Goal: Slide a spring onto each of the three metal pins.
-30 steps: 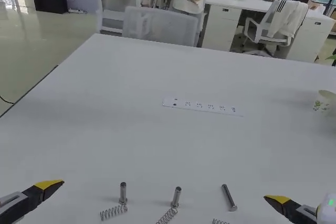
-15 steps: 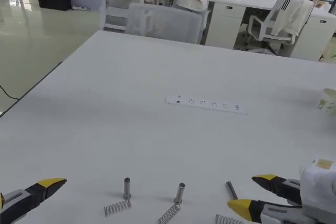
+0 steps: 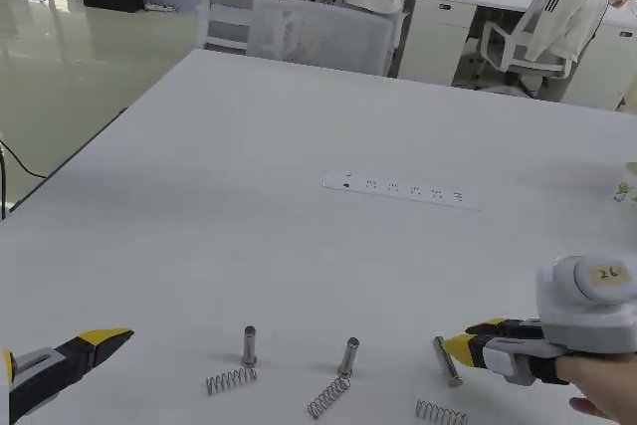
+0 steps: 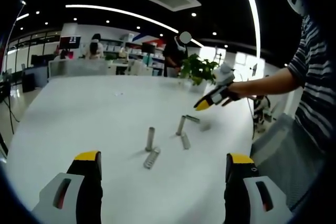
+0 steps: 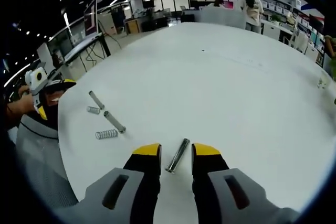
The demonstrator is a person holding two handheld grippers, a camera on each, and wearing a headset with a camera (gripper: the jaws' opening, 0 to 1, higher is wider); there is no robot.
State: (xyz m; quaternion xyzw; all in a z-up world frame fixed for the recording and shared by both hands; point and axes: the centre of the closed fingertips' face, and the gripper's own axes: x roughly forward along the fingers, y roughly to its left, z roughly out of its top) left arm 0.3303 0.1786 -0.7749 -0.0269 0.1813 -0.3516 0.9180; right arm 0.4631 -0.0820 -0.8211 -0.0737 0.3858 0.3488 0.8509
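Two metal pins stand upright near the table's front edge, the left pin [image 3: 249, 343] and the middle pin [image 3: 349, 355]. A third pin [image 3: 446, 360] lies flat to their right. One spring [image 3: 231, 380] lies by the left pin, a second spring [image 3: 328, 397] by the middle pin, a third spring [image 3: 440, 412] beside the lying pin. My right gripper [image 3: 474, 337] is open, its jaws either side of the lying pin [image 5: 177, 156] without touching it. My left gripper [image 3: 60, 360] waits wide open at the front left, well short of the left pin [image 4: 150, 138].
The white table [image 3: 299, 146] has a flush power strip [image 3: 400, 190] in its middle. A cup [image 3: 627, 188] sits at the right edge. Office chairs [image 3: 318, 37] and people stand beyond the far edge.
My right gripper has come in from the right front to the lying pin, and its jaws have narrowed around it. The left gripper has held its place.
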